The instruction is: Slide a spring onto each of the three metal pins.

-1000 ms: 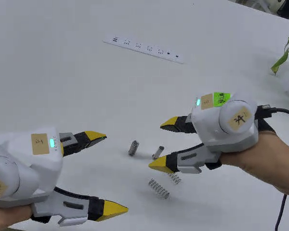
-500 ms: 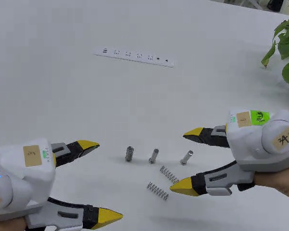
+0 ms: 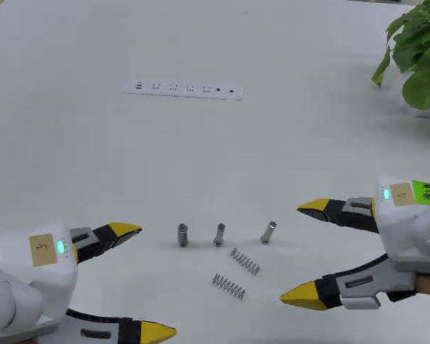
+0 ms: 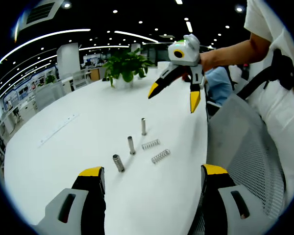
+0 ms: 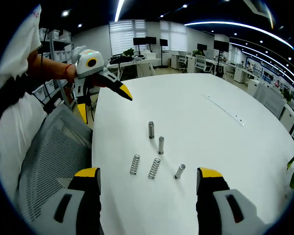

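Looking down with the person, the left gripper (image 3: pixel 142 281) is cut off by the bottom corner and the right gripper (image 3: pixel 307 251) by the right edge, so I can hardly see the hands that hold them. The power strip (image 3: pixel 184 89) far up the table (image 3: pixel 79 165) is too small for its sockets to be made out, and the plant (image 3: pixel 416 57) is clipped at the top corner. The third pin (image 3: pixel 268 231) seems to lean, but I cannot tell whether it really stands crooked.

A second ago the right gripper hung over the row and its lower jaw hid that third pin. It has since drawn back to the right, clear of everything, and the whole row is in the open.

There are three pins in a line on the table between the two grippers. The first pin (image 3: pixel 182 234), nearest the left gripper, wears the fitted spring (image 3: pixel 182 231). The middle pin (image 3: pixel 219 234) and the third pin are bare. Two more springs lie flat just in front of the row: the farther spring (image 3: pixel 245 261) close below the gap between the middle and third pins, and the nearer spring (image 3: pixel 228 286) beside it, apart from it. That makes three springs in all. Both grippers have their jaws spread wide and grip nothing.
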`<state>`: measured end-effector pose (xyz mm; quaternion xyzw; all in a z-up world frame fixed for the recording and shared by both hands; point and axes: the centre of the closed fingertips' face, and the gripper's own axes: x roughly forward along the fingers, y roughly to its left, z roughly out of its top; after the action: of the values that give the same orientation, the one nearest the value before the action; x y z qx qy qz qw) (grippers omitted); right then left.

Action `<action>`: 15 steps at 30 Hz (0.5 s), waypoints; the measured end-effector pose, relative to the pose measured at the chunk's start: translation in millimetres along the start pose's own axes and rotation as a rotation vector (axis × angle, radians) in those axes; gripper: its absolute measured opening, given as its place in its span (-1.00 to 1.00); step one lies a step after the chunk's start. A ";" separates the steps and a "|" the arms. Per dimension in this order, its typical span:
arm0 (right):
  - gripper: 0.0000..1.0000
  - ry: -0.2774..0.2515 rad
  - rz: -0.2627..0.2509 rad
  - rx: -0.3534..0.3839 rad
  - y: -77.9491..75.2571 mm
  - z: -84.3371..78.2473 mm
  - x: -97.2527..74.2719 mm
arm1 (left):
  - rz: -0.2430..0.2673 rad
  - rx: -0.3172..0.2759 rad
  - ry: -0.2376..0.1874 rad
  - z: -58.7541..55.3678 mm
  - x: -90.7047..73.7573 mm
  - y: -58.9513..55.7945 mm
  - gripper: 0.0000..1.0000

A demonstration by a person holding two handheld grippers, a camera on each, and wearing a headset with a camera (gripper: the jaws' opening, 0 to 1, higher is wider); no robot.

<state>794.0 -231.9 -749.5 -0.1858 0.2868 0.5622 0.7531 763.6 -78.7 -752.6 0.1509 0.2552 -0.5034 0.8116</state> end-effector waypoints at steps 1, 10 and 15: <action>0.63 -0.005 0.000 0.005 0.7 -2.7 -1.5 | -0.006 0.002 0.006 -0.4 1.2 -1.2 0.62; 0.70 -0.043 -0.003 0.040 2.6 -13.0 -9.8 | -0.055 0.049 0.058 -1.3 15.0 -8.4 0.46; 0.70 -0.050 -0.013 0.055 2.5 -17.5 -12.7 | -0.104 0.089 0.092 -2.9 35.2 -13.3 0.29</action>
<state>785.2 -251.1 -754.7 -0.1524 0.2819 0.5538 0.7685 763.7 -109.3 -774.7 0.1964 0.2768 -0.5483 0.7643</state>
